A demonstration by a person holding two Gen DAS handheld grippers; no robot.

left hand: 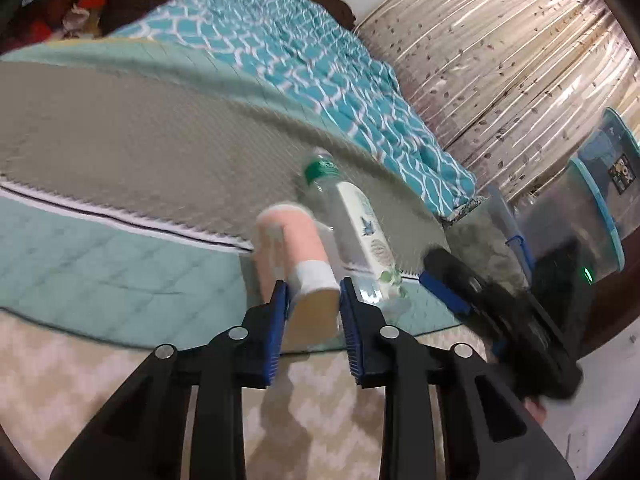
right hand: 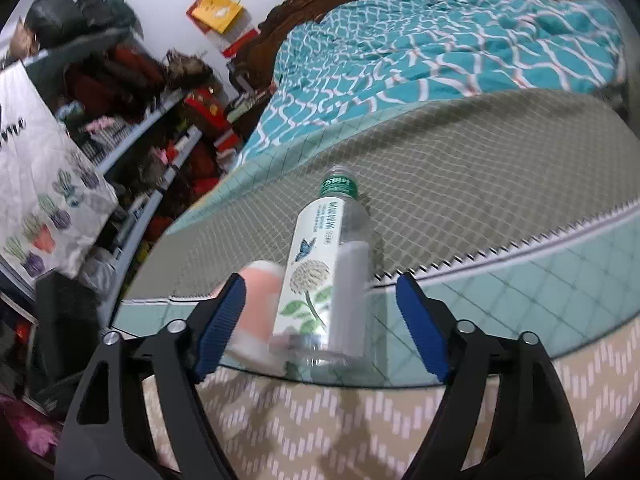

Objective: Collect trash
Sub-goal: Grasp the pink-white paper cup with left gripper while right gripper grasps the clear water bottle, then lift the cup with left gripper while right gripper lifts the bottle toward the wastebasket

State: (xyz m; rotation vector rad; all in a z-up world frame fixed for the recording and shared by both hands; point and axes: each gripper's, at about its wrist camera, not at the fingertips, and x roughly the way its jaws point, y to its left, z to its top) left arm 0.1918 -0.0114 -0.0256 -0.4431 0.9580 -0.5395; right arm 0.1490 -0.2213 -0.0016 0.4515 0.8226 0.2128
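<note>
**Two light pieces of trash at the bed's edge, one set of fingers on each**

Left wrist view: a pink cylinder with a white band [left hand: 298, 256], which looks like a light paper or foam tube, lies at the edge of the bed [left hand: 120, 152], just left of centre in the frame. It is probably nearly weightless and easily crushed, so a gentle hold across its near end should be enough. The left gripper [left hand: 314, 316] has its fingers narrowed around that near end; the blue pads sit at either side of the white band and appear to touch it, though blur keeps me from being sure they press. Right beside it, touching or almost so, lies a clear plastic water bottle [left hand: 352, 216] with a green cap and a flower label. The right gripper [left hand: 444, 292] shows at the right of centre, blurred.

Right wrist view: the bottle [right hand: 320, 264] lies lengthwise in the middle of the frame, cap pointing away, base toward the camera. It looks empty, so light, smooth and apt to roll or dent; the labelled middle is the best place to take it. The right gripper [right hand: 320, 320] stands wide, its fingers on either side of the bottle's lower half and clear of it. The pink cylinder [right hand: 260, 300] lies just inside the left finger, against the bottle.
</note>
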